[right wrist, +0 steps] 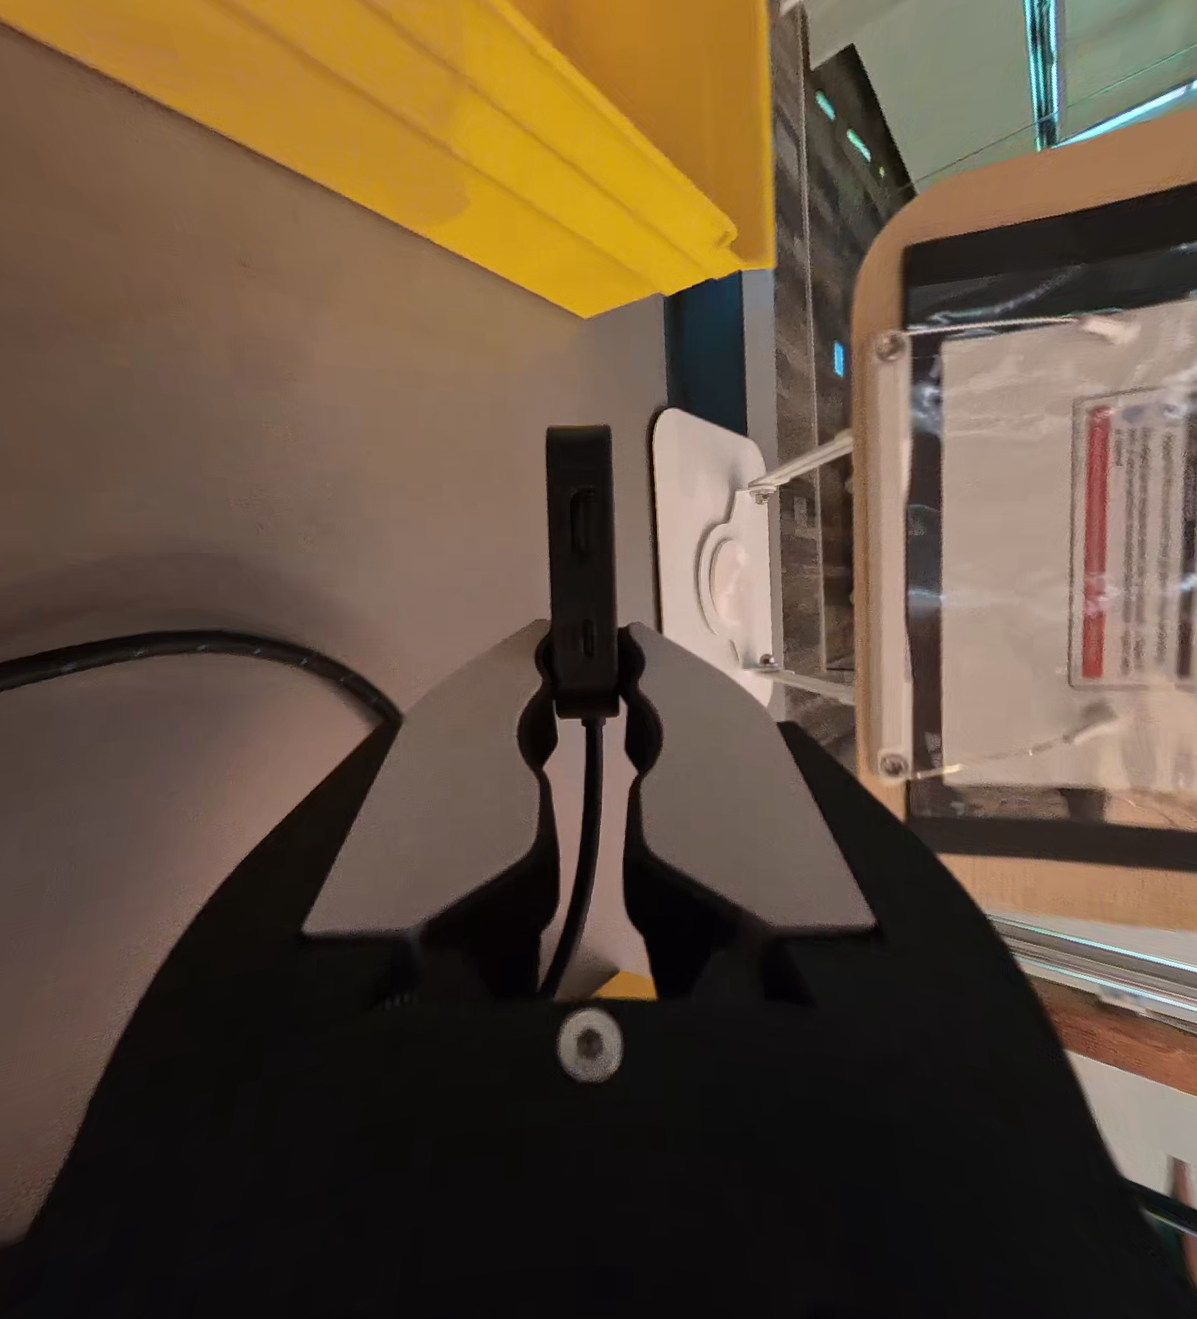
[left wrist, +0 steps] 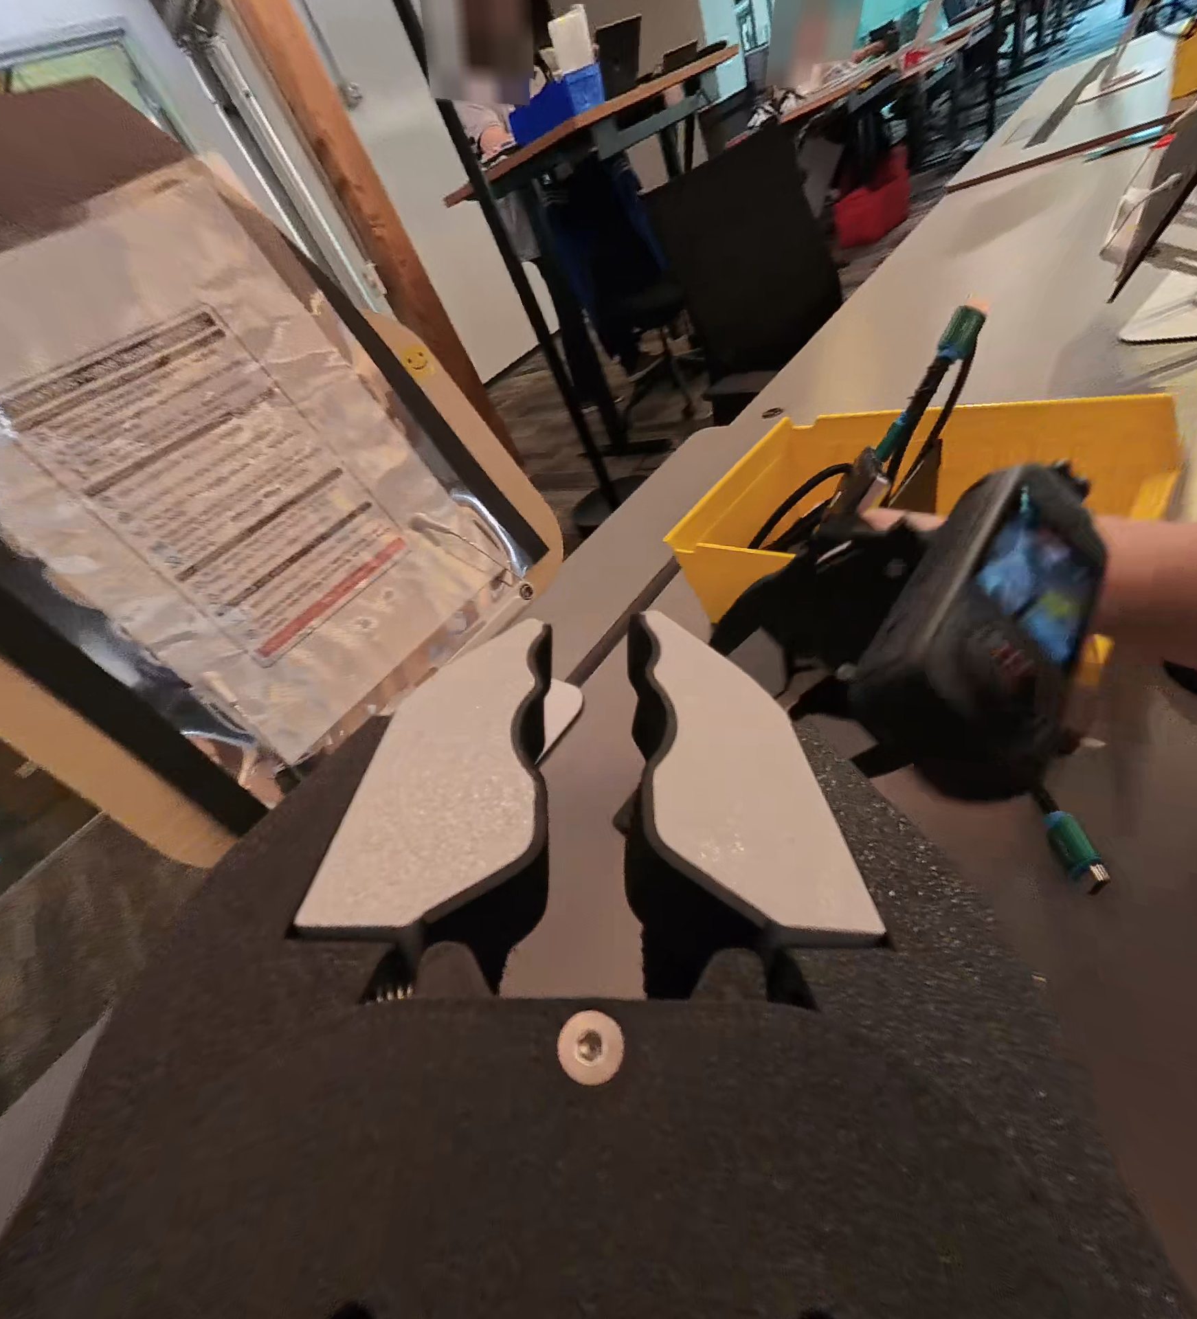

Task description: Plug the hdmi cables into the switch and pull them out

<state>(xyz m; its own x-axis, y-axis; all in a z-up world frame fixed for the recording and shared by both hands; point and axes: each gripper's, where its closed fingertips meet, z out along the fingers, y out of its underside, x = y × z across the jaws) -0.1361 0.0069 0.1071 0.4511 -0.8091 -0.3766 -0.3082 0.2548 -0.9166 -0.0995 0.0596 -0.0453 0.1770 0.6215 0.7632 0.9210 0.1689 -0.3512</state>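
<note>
My right tool (right wrist: 585, 667) is clenched on the near end of the black switch (right wrist: 579, 564), held edge-on above the grey table (right wrist: 224, 442), its own lead trailing back between the fingers. Two ports face the camera. My left tool (left wrist: 587, 685) is released and holds nothing.

HDMI cables: one green-ended plug (left wrist: 1074, 849) lies on the table, another (left wrist: 961, 330) sticks up from the yellow bin (left wrist: 1052, 435).

Next, as I judge it: grip a plug by its shell, square it to a port, keep the switch rigid, push straight.
</note>
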